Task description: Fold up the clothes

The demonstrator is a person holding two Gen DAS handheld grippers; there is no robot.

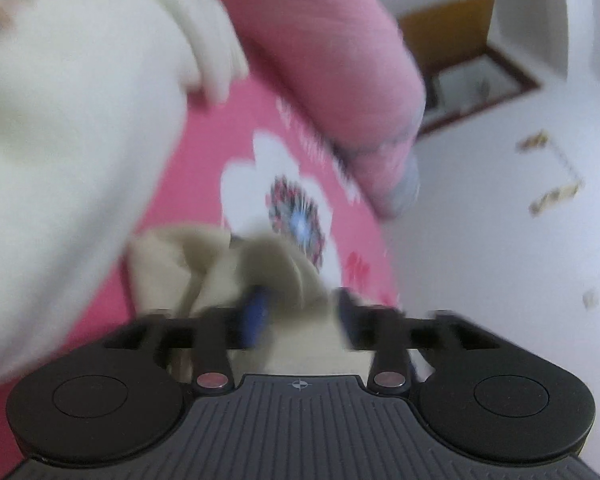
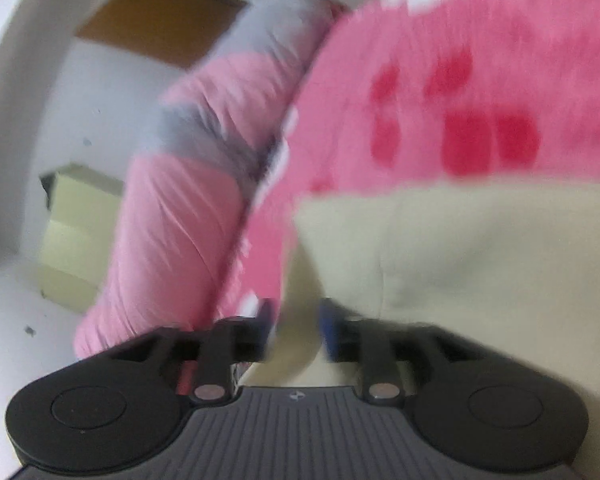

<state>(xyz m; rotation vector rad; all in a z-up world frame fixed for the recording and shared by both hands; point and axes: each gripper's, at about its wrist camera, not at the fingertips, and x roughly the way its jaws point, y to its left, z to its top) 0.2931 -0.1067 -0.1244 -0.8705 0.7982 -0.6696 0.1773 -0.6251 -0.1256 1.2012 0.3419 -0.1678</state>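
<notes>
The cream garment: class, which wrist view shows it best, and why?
The right wrist view: the cream garment lies as one broad flat panel on the pink sheet. The left wrist view shows only a bunched, blurred part.

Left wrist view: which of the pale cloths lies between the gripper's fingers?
The darker beige, crumpled cloth reaches between the left gripper; the cream-white garment sits off to the upper left.

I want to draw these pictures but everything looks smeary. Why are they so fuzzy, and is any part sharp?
Left wrist view: motion blur smears the beige garment and the flower on the pink sheet; only the left gripper body near the lens looks fairly sharp. Right wrist view: the pink quilt roll and cream garment streak too, and the fisheye bends the walls.
</notes>
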